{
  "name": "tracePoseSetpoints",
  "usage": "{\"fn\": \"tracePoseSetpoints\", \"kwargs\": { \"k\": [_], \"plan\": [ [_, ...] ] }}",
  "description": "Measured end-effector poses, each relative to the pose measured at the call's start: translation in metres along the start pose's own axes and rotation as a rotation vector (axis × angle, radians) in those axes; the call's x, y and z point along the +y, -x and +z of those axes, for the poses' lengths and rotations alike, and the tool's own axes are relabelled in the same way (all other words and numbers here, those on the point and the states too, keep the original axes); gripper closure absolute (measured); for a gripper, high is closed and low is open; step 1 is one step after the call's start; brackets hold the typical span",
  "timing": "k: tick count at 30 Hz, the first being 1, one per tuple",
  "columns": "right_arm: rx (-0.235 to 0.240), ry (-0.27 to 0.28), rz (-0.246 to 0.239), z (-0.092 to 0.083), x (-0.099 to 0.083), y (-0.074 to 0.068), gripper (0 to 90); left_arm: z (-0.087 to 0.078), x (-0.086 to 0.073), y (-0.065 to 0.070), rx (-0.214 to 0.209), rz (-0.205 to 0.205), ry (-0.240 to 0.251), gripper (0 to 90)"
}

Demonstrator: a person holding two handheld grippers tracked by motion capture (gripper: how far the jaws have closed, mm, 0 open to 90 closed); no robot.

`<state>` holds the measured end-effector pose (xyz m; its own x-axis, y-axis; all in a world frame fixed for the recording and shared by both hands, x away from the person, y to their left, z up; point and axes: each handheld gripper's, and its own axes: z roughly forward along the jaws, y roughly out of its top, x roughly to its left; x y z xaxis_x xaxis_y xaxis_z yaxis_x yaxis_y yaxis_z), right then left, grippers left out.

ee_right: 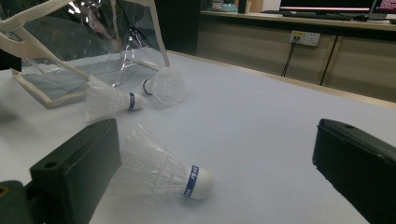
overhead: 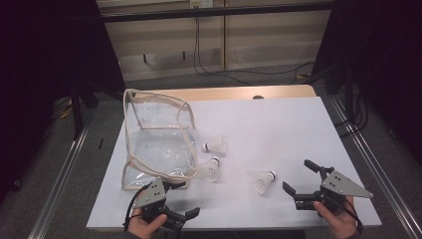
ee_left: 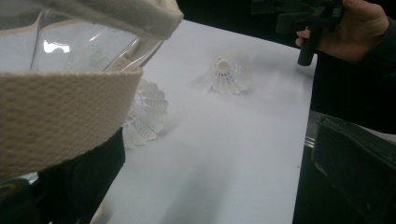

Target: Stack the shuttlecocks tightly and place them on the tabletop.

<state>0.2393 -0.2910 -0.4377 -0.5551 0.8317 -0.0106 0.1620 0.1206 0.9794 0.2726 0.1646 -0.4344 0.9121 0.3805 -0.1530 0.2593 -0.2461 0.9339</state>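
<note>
A clear plastic bag point(overhead: 154, 139) with beige webbing trim stands open at the table's left. Three white shuttlecocks lie to its right: one point(overhead: 215, 145) beside the bag, one point(overhead: 209, 170) touching its front corner, one point(overhead: 261, 181) farther right. My left gripper point(overhead: 183, 199) is open at the bag's near corner, and the beige strap point(ee_left: 60, 121) hangs over its left jaw. My right gripper point(overhead: 300, 177) is open just right of the third shuttlecock point(ee_right: 163, 175), which lies between its jaws close to the left one, cork pointing right. The bag point(ee_right: 93, 37) rises behind.
The white table top point(overhead: 278, 129) ends in a wooden strip point(overhead: 239, 92) at the far side. Metal rails point(overhead: 363, 154) run along both sides, and cables point(overhead: 239, 74) trail on the floor beyond. The front edge lies right under both hands.
</note>
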Motion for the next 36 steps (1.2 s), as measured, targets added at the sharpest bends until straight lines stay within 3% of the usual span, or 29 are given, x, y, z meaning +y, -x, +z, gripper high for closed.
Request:
{"fn": "tracePoseSetpoints", "kwargs": {
  "k": [10,13,17,20,31,36],
  "plan": [
    [0.004,0.003,-0.012,0.000,0.001,-0.002,0.4,0.006,-0.002,-0.002,-0.016,-0.005,-0.040,4.9],
    [0.006,0.008,-0.016,0.000,0.002,-0.003,0.4,0.008,0.000,0.001,-0.029,0.005,-0.029,4.9],
    [0.008,0.000,-0.014,0.001,0.001,-0.003,0.4,0.014,0.000,0.003,-0.036,0.027,-0.054,4.9],
    [0.009,0.002,-0.016,0.001,0.001,-0.003,0.4,0.017,0.001,0.004,-0.037,0.007,-0.045,4.6],
    [0.014,-0.001,-0.023,0.002,0.002,-0.004,0.5,0.031,0.005,0.010,-0.058,0.014,-0.043,3.6],
    [0.015,-0.002,-0.022,0.003,0.002,-0.004,0.4,0.037,0.006,0.012,-0.056,-0.006,-0.048,3.0]
  ]
}}
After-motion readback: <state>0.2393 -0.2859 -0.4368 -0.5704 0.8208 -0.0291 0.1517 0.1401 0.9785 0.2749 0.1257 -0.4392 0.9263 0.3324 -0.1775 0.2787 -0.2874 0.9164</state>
